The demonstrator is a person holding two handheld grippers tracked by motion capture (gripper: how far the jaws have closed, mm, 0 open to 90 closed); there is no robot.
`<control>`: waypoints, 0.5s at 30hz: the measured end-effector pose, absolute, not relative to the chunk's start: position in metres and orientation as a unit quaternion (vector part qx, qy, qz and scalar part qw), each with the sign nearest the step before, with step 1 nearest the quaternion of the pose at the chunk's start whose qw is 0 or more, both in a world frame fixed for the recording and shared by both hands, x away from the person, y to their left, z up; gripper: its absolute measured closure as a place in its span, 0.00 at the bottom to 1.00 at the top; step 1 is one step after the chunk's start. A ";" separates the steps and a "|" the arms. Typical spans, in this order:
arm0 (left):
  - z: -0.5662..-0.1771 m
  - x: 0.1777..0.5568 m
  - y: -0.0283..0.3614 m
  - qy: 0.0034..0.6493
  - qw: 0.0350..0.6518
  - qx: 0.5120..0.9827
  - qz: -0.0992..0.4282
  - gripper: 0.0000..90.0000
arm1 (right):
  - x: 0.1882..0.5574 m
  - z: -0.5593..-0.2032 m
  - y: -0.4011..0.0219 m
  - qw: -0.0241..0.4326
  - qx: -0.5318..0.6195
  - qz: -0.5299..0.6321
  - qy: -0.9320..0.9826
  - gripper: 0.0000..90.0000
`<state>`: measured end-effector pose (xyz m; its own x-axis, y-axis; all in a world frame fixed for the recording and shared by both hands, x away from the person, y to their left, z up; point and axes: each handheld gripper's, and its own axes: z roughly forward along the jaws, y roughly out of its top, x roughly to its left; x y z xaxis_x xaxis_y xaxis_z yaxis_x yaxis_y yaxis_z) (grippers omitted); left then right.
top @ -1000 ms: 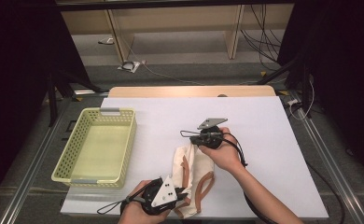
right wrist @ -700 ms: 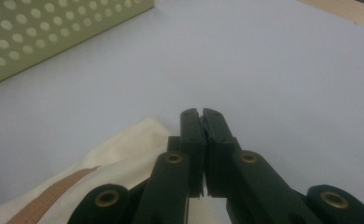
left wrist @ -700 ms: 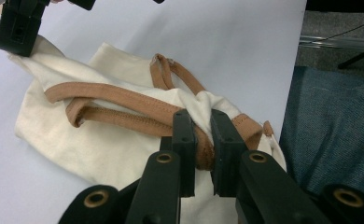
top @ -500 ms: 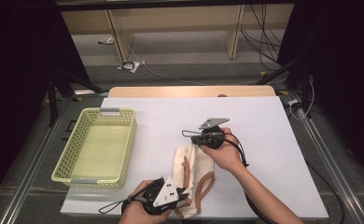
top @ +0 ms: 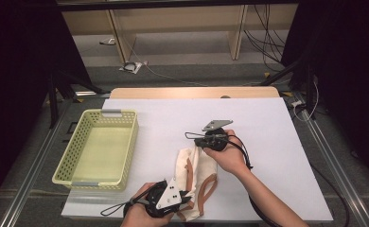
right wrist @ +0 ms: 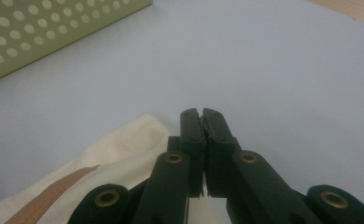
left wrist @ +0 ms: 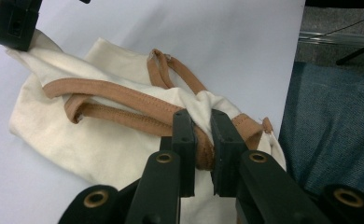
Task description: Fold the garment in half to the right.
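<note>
A cream tote bag [top: 194,163] with brown straps lies crumpled on the white table [top: 277,142], between my two grippers. My left gripper [top: 185,201] is at the bag's near end. In the left gripper view its jaws [left wrist: 202,126] are shut on a fold of cloth and brown strap [left wrist: 124,93]. My right gripper [top: 192,137] is at the bag's far end with its jaws pointing left. Those jaws [right wrist: 201,114] stand together over the bag's corner [right wrist: 124,140]. From the left gripper view the cloth peaks up into the right gripper [left wrist: 12,23].
A pale green perforated basket [top: 62,177] stands empty on the table's left side, and its wall [right wrist: 54,32] shows beyond the right gripper. Bare white table lies to the right and at the back. Shelves and cables sit on the floor beyond the table.
</note>
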<state>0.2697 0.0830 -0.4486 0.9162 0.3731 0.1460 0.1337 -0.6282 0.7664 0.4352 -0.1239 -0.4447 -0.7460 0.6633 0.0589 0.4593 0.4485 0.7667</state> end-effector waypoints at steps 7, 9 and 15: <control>-0.449 0.271 0.079 0.138 0.404 0.892 0.145 0.91 | 0.435 -0.445 -0.127 0.127 0.335 0.404 0.842 0.98; -0.449 0.271 0.078 0.139 0.404 0.893 0.144 0.91 | 0.435 -0.445 -0.127 0.128 0.334 0.405 0.842 0.98; -0.449 0.271 0.078 0.138 0.402 0.893 0.144 0.91 | 0.434 -0.445 -0.129 0.126 0.337 0.405 0.841 0.98</control>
<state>0.2709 0.0778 -0.4495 0.9205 0.3625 0.1460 0.1309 -0.6381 0.7588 0.4342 -0.1291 -0.4455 -0.7407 0.6690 0.0608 0.4650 0.4453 0.7652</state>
